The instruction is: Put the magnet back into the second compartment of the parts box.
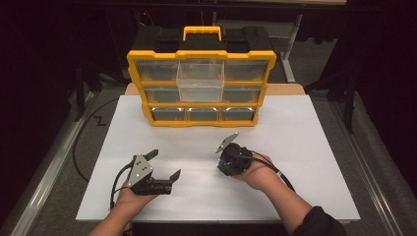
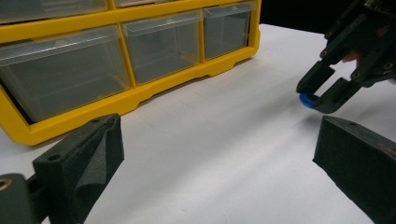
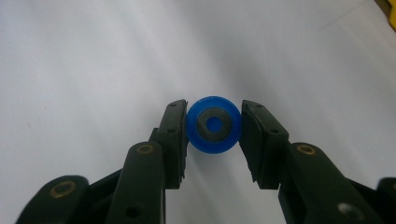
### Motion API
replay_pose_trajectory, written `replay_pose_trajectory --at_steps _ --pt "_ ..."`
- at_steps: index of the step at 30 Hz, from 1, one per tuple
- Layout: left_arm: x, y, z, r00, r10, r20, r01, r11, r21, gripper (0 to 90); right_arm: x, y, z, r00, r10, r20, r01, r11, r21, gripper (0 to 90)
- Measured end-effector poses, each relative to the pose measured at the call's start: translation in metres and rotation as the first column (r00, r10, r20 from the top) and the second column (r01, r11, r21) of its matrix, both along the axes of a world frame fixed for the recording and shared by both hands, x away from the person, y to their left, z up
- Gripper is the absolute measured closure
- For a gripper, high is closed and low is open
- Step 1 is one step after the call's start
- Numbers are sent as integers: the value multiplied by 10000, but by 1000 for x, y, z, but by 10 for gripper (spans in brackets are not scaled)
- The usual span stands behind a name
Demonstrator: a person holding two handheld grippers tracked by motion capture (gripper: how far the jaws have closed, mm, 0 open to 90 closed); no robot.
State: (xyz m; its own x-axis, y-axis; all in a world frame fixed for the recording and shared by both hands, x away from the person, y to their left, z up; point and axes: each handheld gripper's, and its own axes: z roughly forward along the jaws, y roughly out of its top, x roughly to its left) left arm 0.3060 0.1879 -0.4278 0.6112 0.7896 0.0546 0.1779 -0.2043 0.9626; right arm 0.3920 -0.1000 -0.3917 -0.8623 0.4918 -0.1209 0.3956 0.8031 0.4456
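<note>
A small blue round piece with a grey ring on its face sits between the jaws of my right gripper, which is shut on it just above the white table. In the left gripper view the same blue piece peeks out of the right gripper at the upper right. My left gripper is open, jaws spread wide with nothing between them, at the front left of the table. In the high view, my right gripper is held at the front centre, tilted down.
A yellow-framed organizer with clear drawers stands at the back of the white table top. Its upper middle drawer is pulled out and looks empty. The bottom-row drawers are closed. Dark floor surrounds the table.
</note>
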Motion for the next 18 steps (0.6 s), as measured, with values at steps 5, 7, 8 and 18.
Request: replay_pose_trajectory --at_steps 5,7,8,18 --pt "0 0 0 10000 46 10 -46 10000 -22 21 -1 -13 4 9999 -101 -3 100 9998 -146 650" --pt "0 0 0 10000 41 12 -41 10000 -20 21 -2 -19 5 9999 -144 -20 143 9997 -214 650" --pt "0 0 0 10000 36 16 -36 10000 -19 21 -2 -20 6 9999 -169 -27 168 9996 -225 650" --pt "0 0 0 10000 11 8 -11 10000 -14 21 -2 -33 12 9994 -241 -229 230 9986 -483 650"
